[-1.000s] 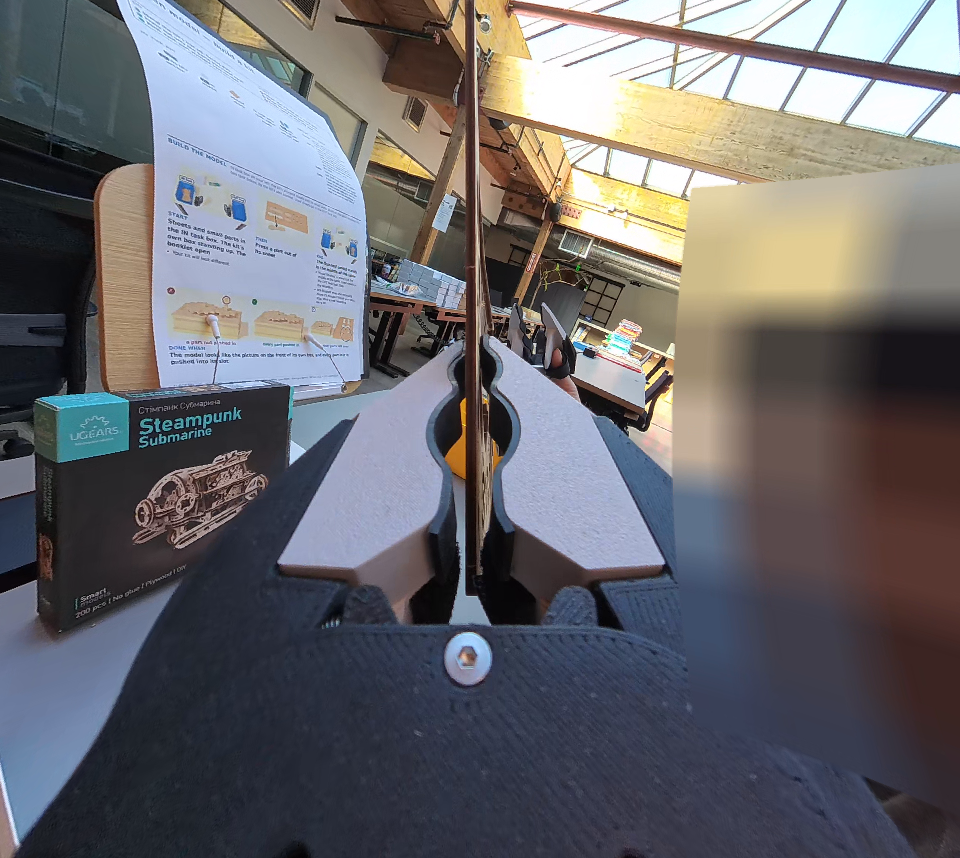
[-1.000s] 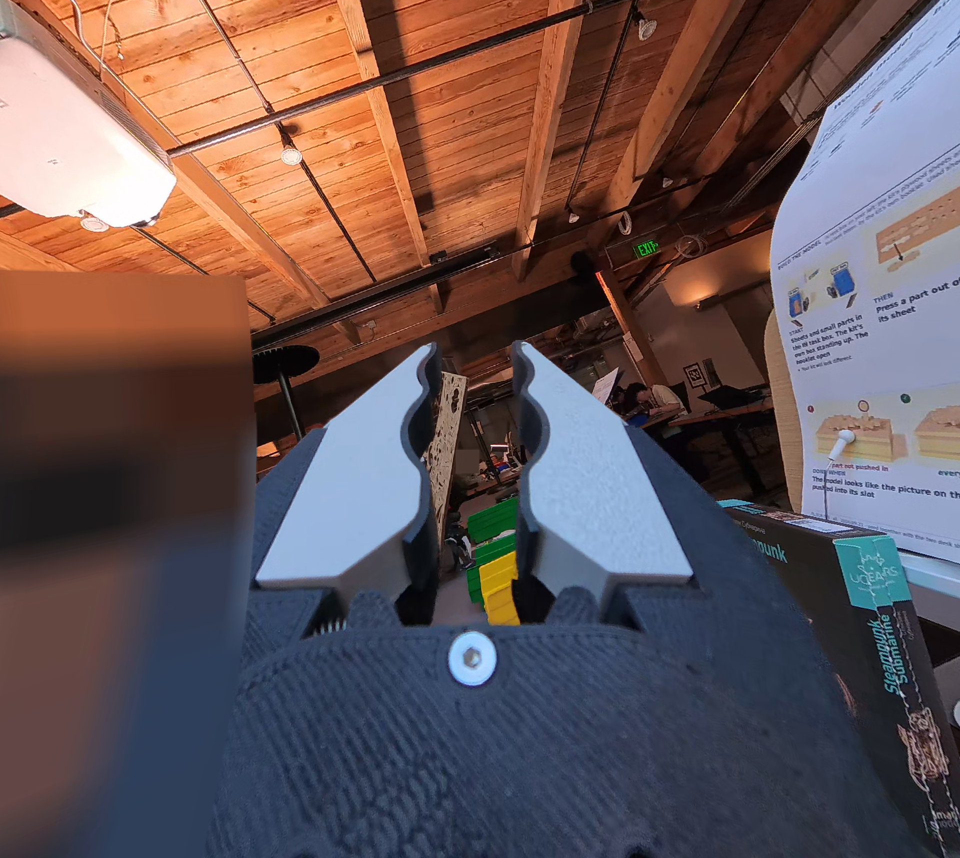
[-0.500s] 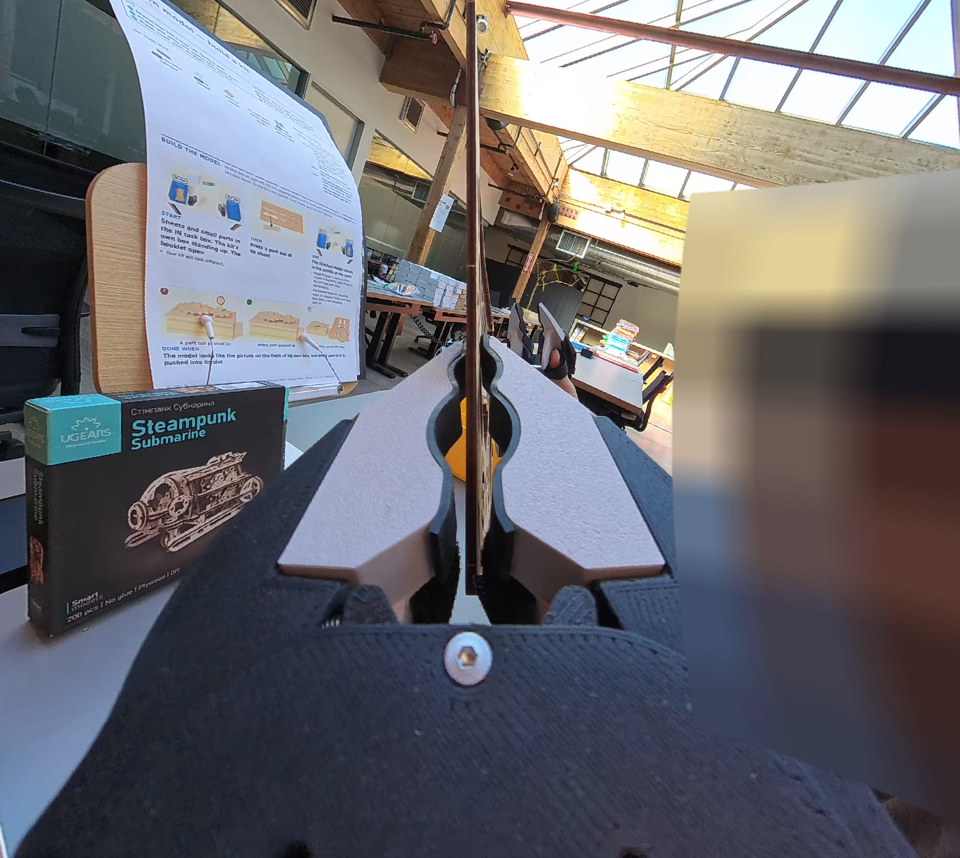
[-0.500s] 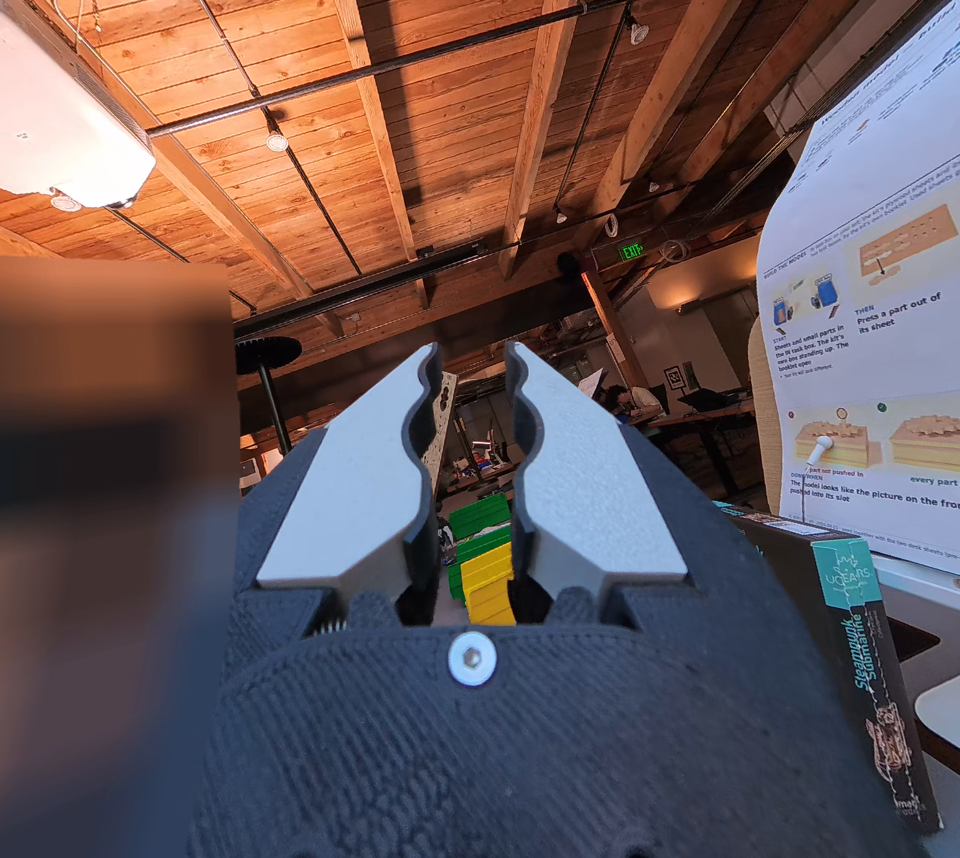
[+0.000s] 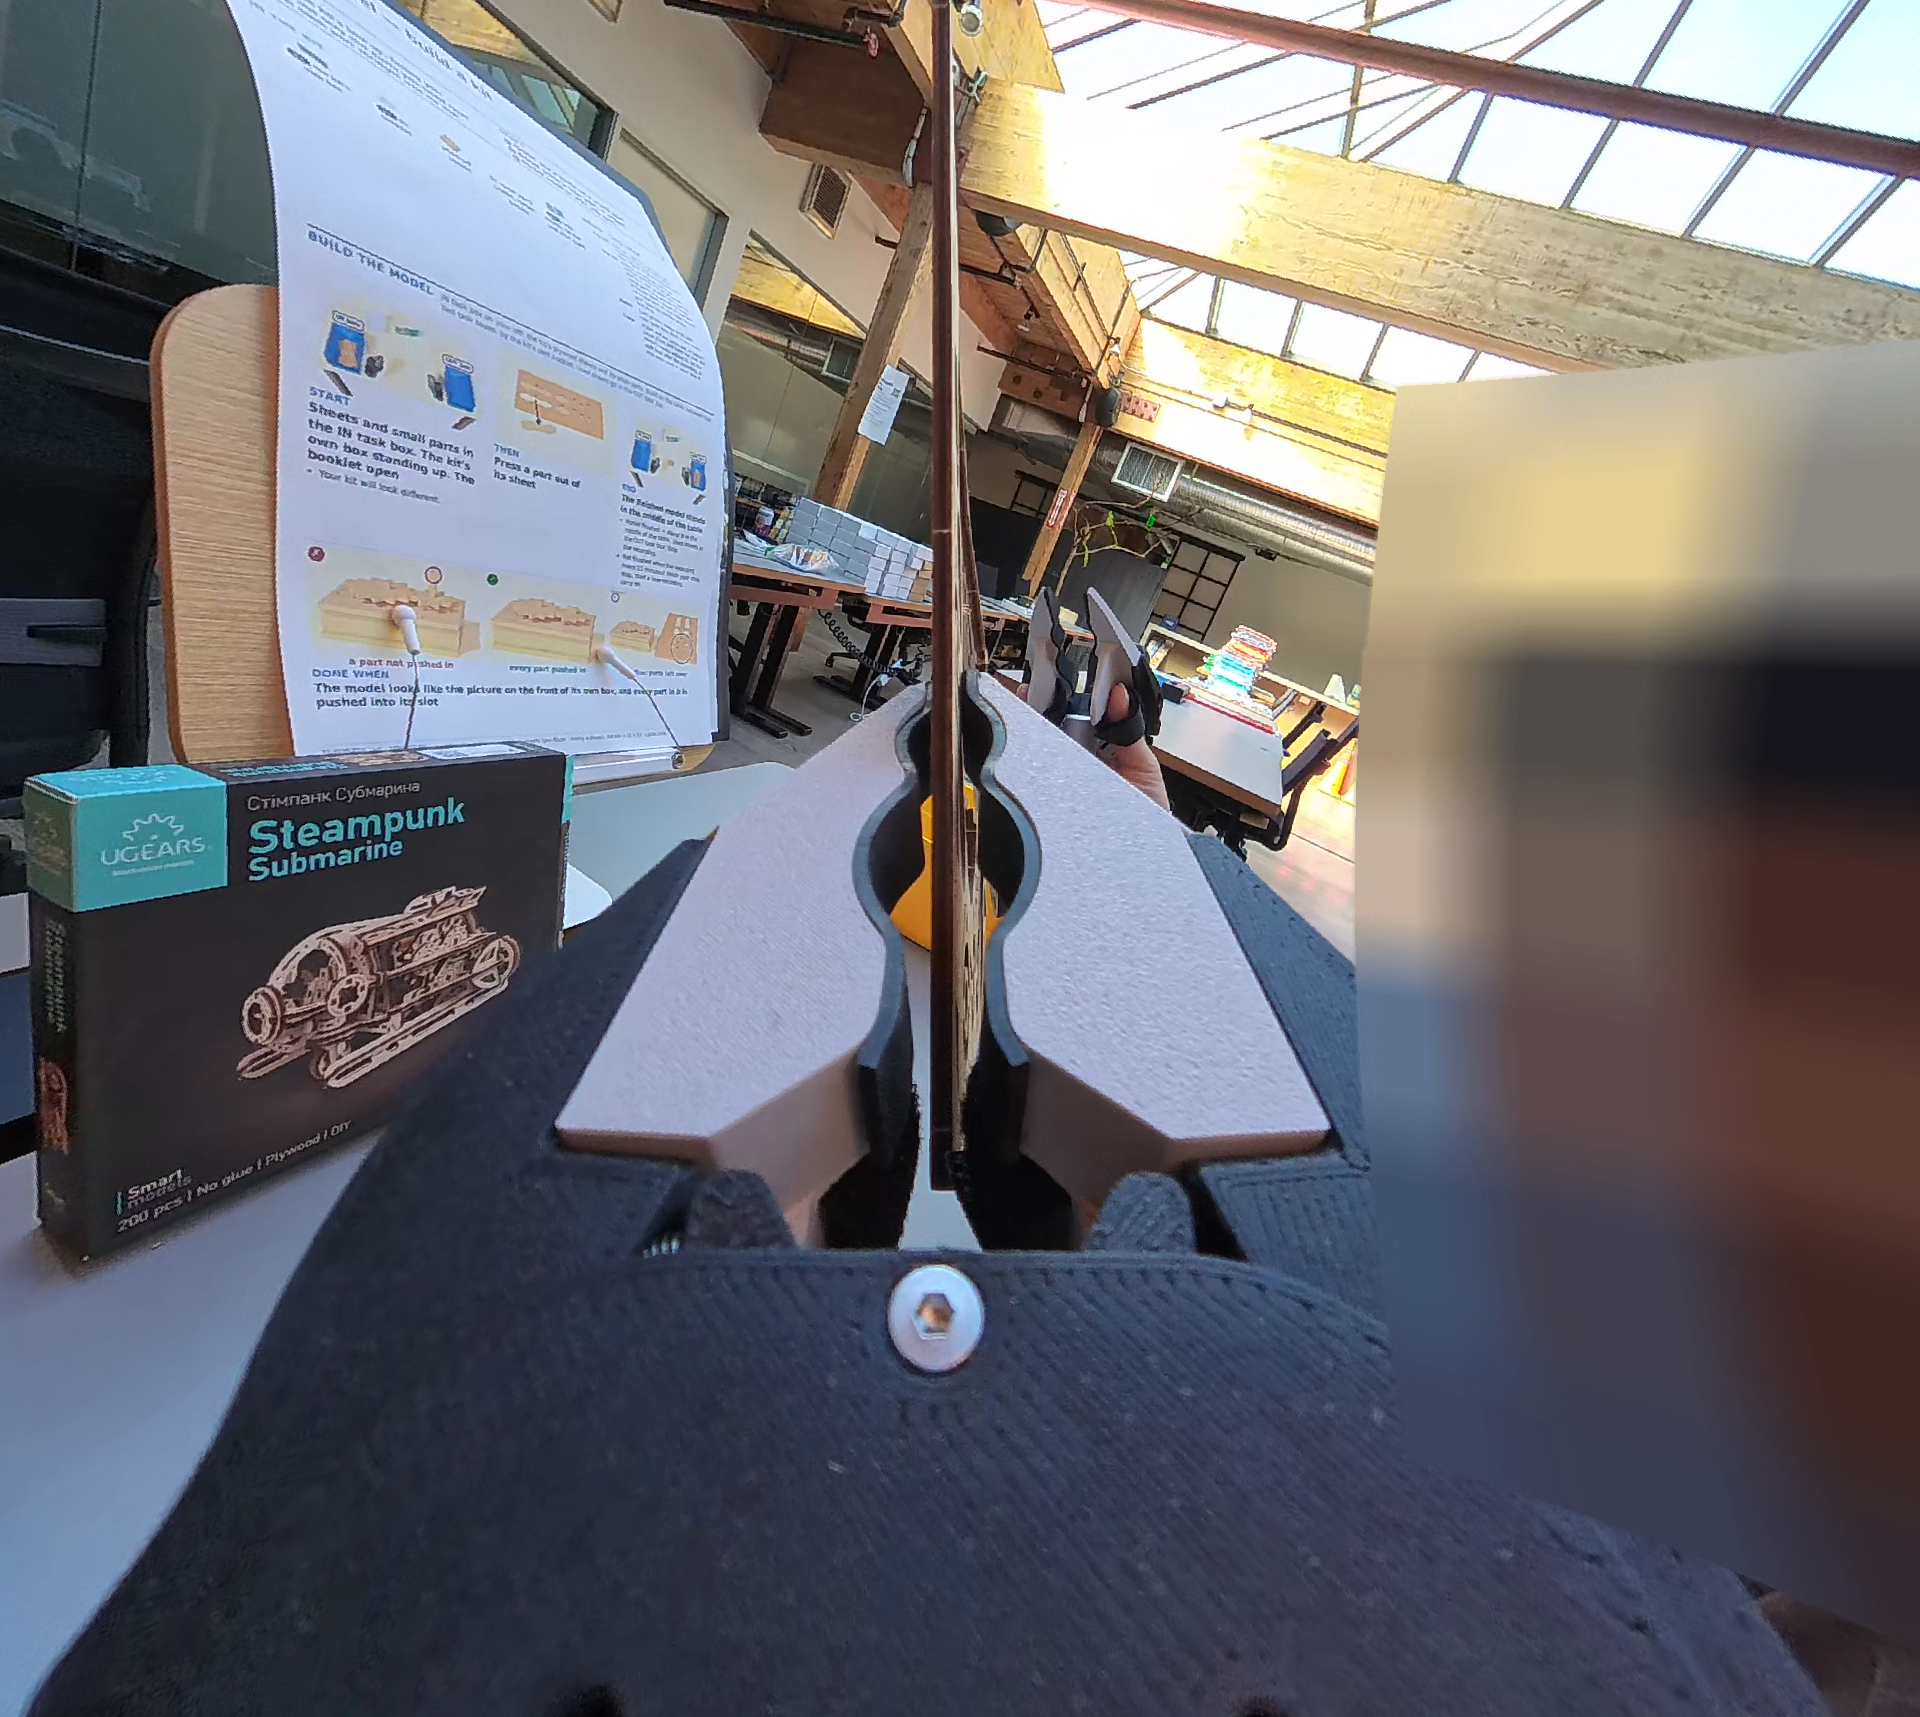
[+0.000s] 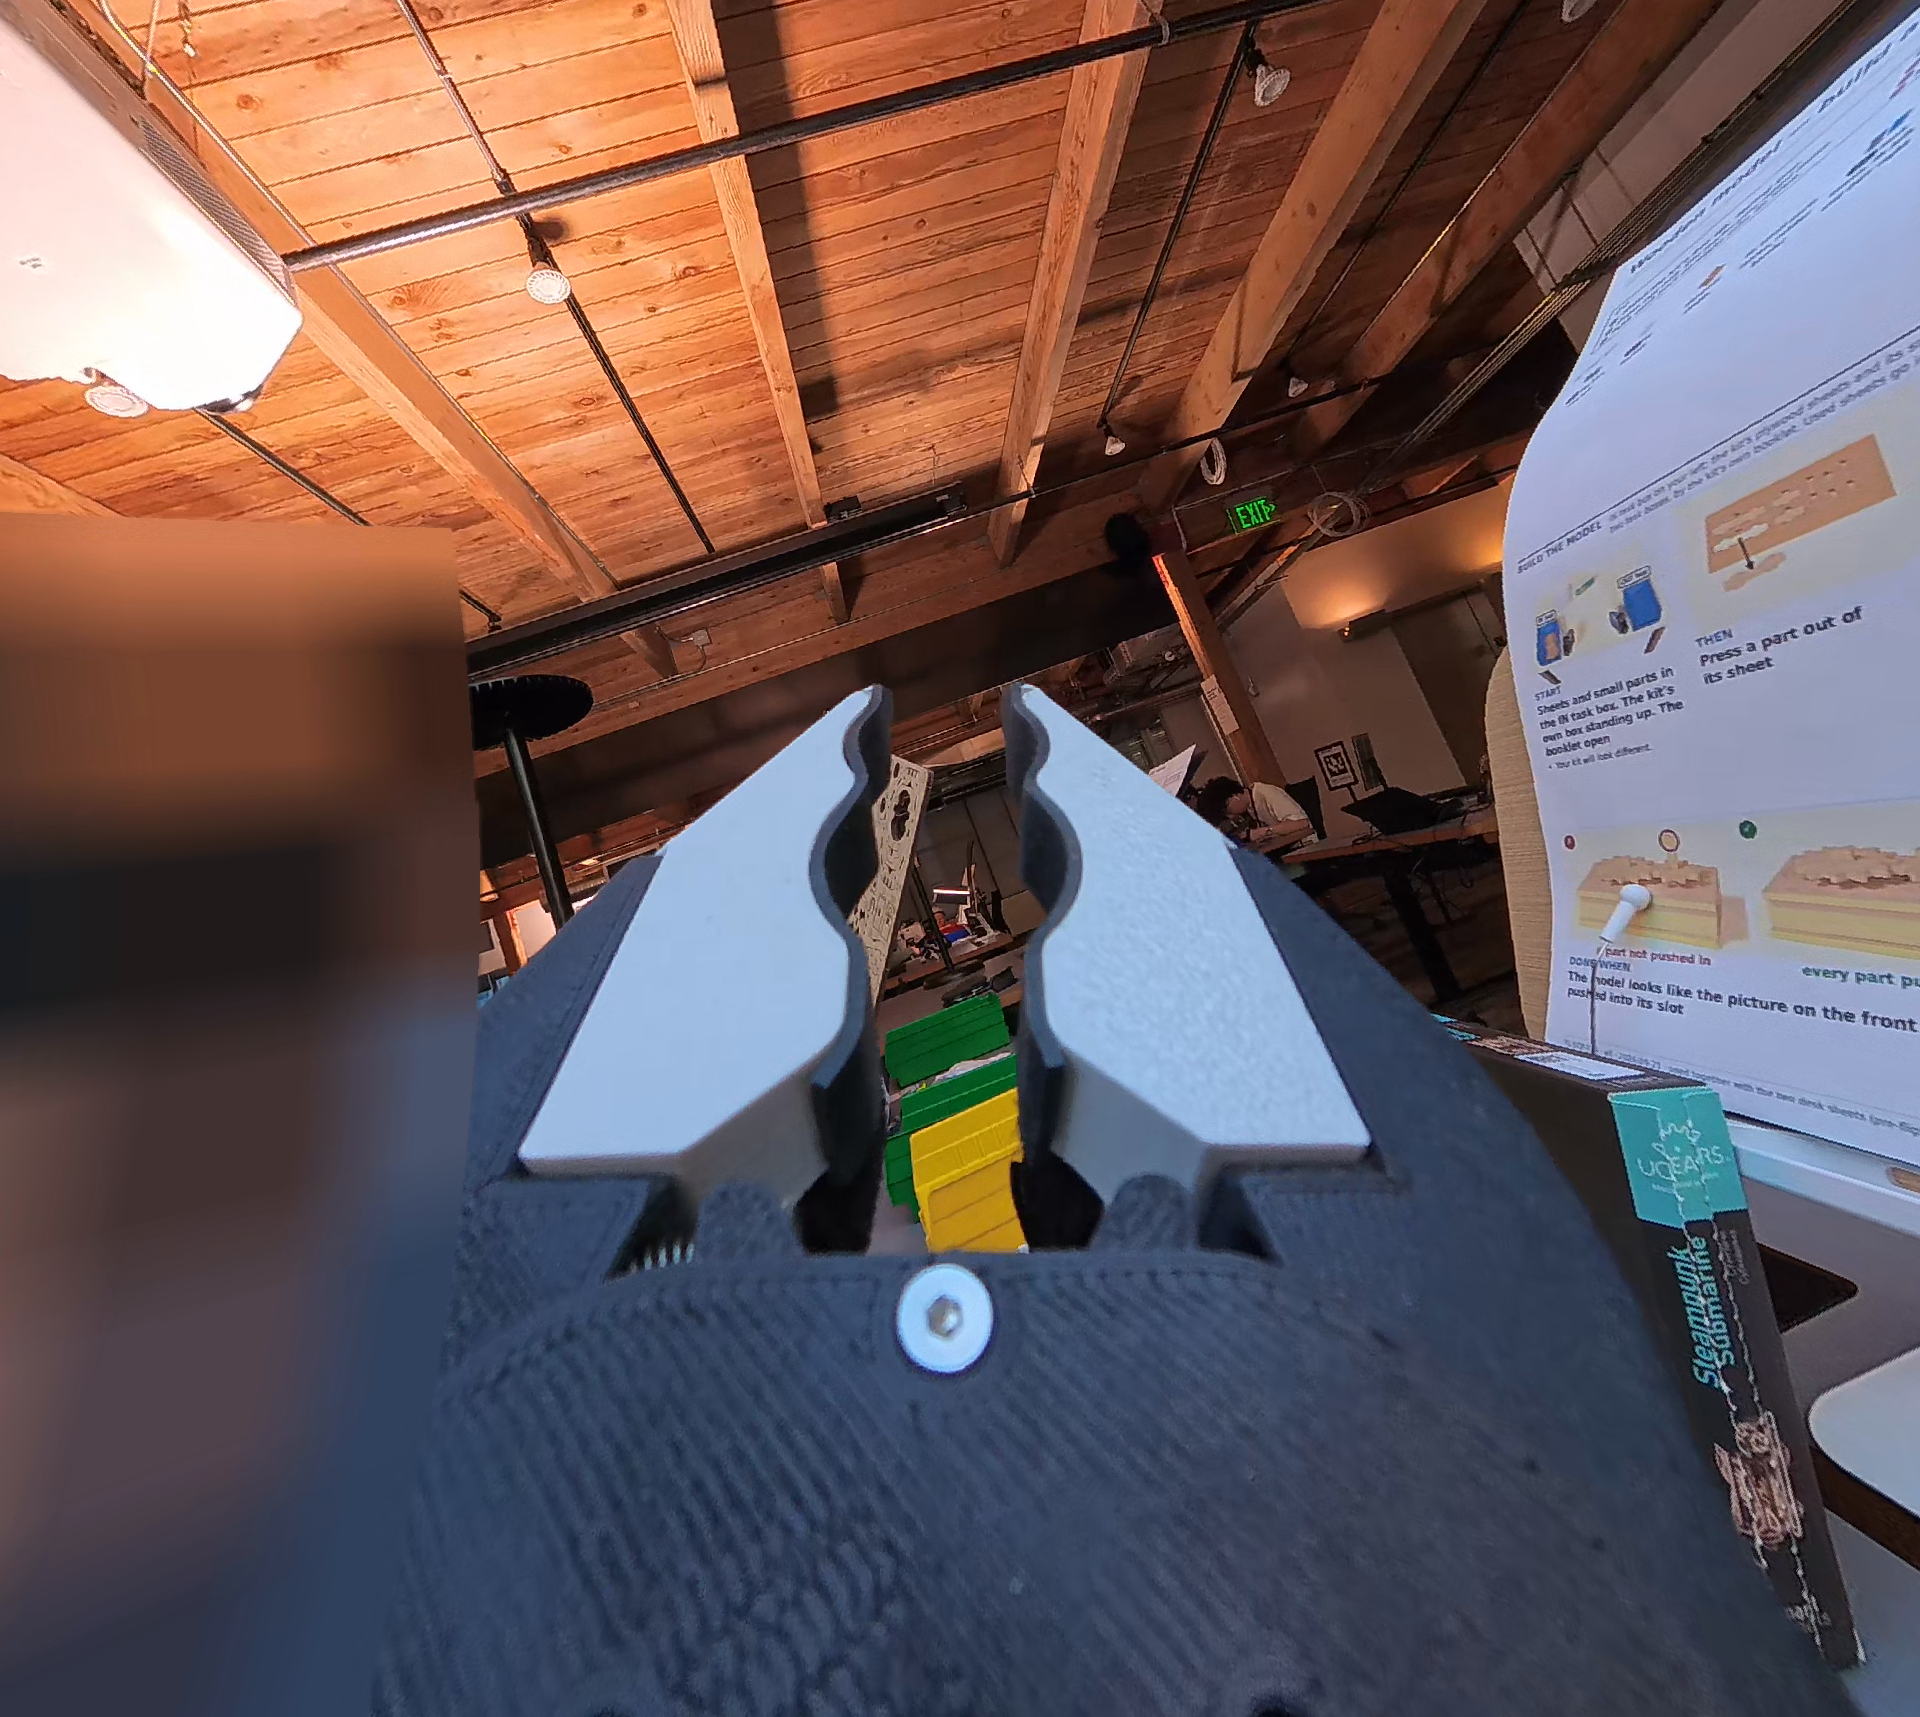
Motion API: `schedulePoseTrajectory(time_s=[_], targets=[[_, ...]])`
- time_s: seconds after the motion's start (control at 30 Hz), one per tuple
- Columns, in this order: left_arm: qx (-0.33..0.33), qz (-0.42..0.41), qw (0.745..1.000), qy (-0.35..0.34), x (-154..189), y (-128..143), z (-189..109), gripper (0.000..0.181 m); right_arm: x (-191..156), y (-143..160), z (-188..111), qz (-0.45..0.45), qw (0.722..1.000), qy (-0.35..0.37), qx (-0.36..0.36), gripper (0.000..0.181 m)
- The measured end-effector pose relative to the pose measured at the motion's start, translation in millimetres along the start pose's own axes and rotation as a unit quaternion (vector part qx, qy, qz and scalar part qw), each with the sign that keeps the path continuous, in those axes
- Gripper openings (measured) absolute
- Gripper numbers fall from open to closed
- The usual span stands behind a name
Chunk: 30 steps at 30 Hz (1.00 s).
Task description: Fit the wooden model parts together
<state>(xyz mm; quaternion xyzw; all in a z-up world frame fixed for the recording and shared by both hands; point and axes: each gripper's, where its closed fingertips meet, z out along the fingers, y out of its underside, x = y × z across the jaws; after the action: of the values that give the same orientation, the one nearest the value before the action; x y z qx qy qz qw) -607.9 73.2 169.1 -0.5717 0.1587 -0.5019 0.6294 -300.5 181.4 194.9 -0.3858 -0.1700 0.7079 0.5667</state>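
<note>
My left gripper point(image 5: 951, 696) is shut on a thin plywood sheet point(image 5: 941, 420). I see the sheet edge-on; it stands upright and sticks out far past the fingertips. My right gripper point(image 6: 951, 711) is open with nothing between its jaws. It is tilted up towards the ceiling. It also shows small and far off in the left wrist view point(image 5: 1081, 654), just right of the sheet. In the right wrist view, part of the cut-out plywood sheet point(image 6: 891, 846) shows beyond the left finger point(image 6: 727, 940).
The dark kit box point(image 5: 291, 971) stands on the white table point(image 5: 94, 1459) to the left, and at the right in the right wrist view point(image 6: 1745, 1335). An instruction sheet point(image 5: 468, 420) leans on a wooden stand point(image 5: 213, 524) behind it. Green and yellow bins point(image 6: 961, 1137) lie beyond the right fingers. About 35 cm separates my left fingertips from my right.
Both views have shifted only slightly. The left gripper has kept its hold on the sheet. The right jaws have narrowed a little but stay open.
</note>
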Motion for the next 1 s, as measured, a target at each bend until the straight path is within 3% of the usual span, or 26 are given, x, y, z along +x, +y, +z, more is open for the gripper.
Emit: schedulePoseTrajectory(time_s=[1.0], targets=[[0.000, -0.002, 1.000, -0.003, -2.5, 0.2, 1.6, 0.001, 4.7, 7.5, 0.7, -0.002, 1.000, 0.011, -0.008, 0.018]])
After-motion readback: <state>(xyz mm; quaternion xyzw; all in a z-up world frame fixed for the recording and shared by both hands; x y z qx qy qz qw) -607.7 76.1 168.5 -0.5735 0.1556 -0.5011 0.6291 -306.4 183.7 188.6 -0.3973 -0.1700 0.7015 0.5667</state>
